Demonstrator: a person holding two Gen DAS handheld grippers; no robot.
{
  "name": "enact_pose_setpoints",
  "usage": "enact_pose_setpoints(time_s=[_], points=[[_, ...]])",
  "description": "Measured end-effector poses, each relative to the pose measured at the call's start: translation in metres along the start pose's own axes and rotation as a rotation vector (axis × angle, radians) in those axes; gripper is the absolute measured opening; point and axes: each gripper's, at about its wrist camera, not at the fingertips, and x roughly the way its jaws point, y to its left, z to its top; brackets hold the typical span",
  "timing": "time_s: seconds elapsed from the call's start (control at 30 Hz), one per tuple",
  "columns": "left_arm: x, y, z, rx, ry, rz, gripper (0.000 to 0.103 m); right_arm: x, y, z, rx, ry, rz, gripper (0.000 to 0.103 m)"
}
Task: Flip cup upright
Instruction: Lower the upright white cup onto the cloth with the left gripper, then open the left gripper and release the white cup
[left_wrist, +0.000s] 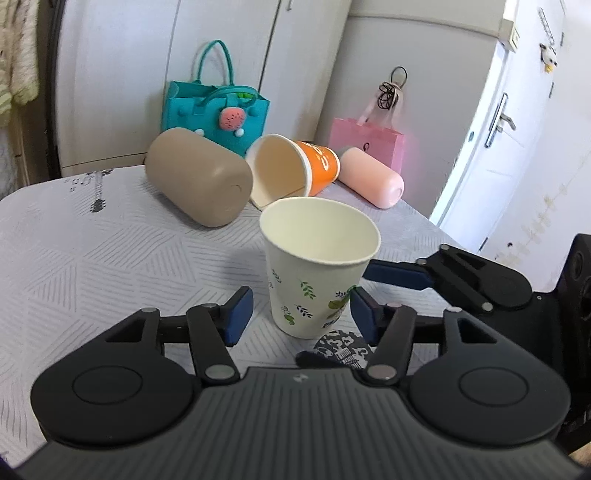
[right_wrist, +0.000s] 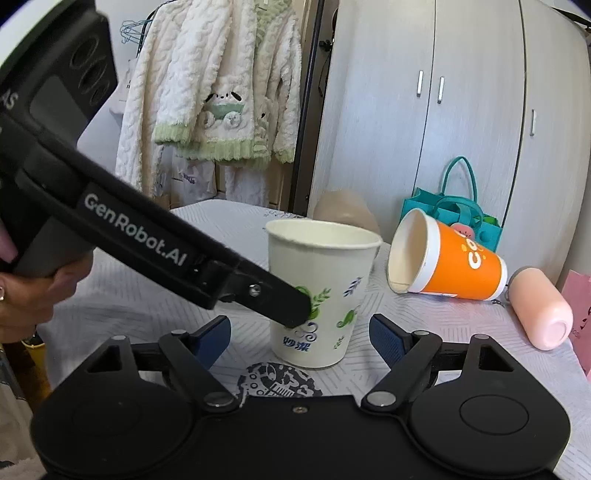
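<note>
The white paper cup (left_wrist: 317, 266) with a leaf print stands upright, mouth up, at the centre of both views, on the table (left_wrist: 110, 258) with its pale patterned cloth. In the left wrist view the left gripper (left_wrist: 301, 314) straddles its lower half with jaws spread; the blue pad on the right of the frame looks to be just at the cup wall, the other pad stands apart from it. In the right wrist view the right gripper (right_wrist: 299, 336) is likewise spread wide, its pads clear of the cup (right_wrist: 321, 291) on both sides.

Behind, in the upper middle of the left view, an orange cup (left_wrist: 295, 166) lies on its side (mouth toward the camera), between a tan bottle (left_wrist: 195, 177) and a pink bottle (left_wrist: 373, 177), both lying down too. A teal bag (left_wrist: 214, 107) and a pink bag (left_wrist: 365, 142) stand farther back.
</note>
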Motion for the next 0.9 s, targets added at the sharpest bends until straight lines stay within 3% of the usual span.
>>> enact_pose_setpoints(time_s=[0.7, 0.8, 0.9], points=[[-0.072, -0.033, -0.018, -0.021, -0.048, 0.112, 0.065, -0.058, 0.006, 0.005, 0.065, 0.001, -0.059, 0.089], [-0.089, -0.041, -0.023, -0.019, -0.066, 0.144, 0.070, -0.075, 0.008, 0.005, 0.079, -0.008, -0.066, 0.090], [-0.108, -0.047, -0.027, -0.046, -0.074, 0.180, 0.082, -0.093, 0.011, 0.004, 0.091, -0.018, -0.075, 0.093]])
